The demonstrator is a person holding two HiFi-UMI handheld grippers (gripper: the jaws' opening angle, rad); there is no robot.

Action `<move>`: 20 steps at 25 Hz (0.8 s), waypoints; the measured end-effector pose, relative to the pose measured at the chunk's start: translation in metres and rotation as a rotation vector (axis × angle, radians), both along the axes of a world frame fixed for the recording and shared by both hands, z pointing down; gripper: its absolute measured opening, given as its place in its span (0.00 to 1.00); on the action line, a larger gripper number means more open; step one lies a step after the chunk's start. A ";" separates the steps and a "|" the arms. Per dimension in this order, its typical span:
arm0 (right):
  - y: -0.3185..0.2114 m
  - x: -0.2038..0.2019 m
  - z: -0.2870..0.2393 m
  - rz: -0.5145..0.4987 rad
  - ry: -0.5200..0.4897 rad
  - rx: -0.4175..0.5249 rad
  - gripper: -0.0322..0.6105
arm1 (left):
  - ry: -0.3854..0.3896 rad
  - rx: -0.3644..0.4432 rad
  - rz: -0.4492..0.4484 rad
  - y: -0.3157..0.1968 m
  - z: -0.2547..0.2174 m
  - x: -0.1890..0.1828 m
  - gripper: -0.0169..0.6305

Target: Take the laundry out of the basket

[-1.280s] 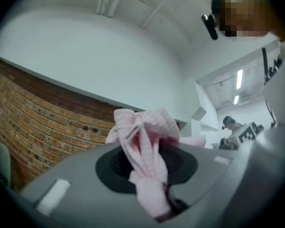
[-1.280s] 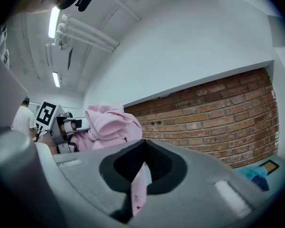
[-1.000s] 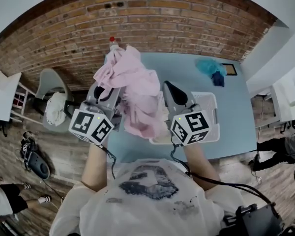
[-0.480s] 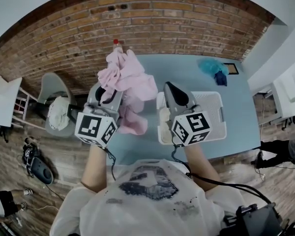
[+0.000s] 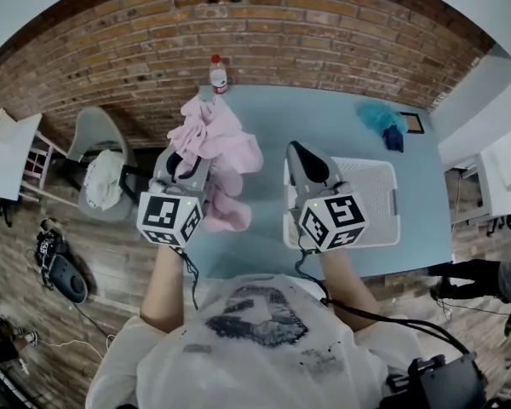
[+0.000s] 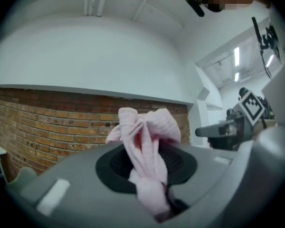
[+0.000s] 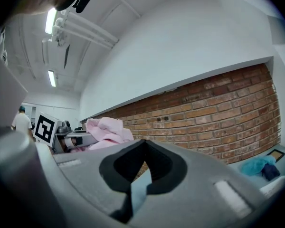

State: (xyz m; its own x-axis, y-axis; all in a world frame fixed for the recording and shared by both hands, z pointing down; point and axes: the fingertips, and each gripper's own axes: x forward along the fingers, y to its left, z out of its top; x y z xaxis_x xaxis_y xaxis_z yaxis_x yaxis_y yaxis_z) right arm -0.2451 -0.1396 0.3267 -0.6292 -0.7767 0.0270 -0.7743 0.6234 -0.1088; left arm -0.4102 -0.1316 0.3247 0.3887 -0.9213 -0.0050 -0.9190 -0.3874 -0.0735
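Pink garment [image 5: 220,141] lowered leftward, left claw [image 6: 151,182] level

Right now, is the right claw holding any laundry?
No, the right claw is shut on nothing; the pink cloth hangs from the left claw.

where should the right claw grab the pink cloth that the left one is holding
Take the loose end hanging below the left claw, coming in from the right with jaws opened. The pink cloth is bunched up above the clamp, while that end hangs loose on the side nearest the right claw.
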 end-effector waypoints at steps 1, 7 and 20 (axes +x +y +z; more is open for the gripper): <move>0.000 -0.002 0.003 -0.003 0.002 -0.005 0.05 | -0.004 -0.013 -0.007 0.000 0.009 -0.002 0.19; -0.004 -0.006 0.020 -0.003 0.022 -0.037 0.05 | -0.001 -0.082 -0.034 -0.004 0.054 -0.013 0.19; -0.016 0.008 0.054 0.032 0.057 -0.105 0.05 | 0.001 -0.195 -0.021 -0.022 0.128 -0.002 0.19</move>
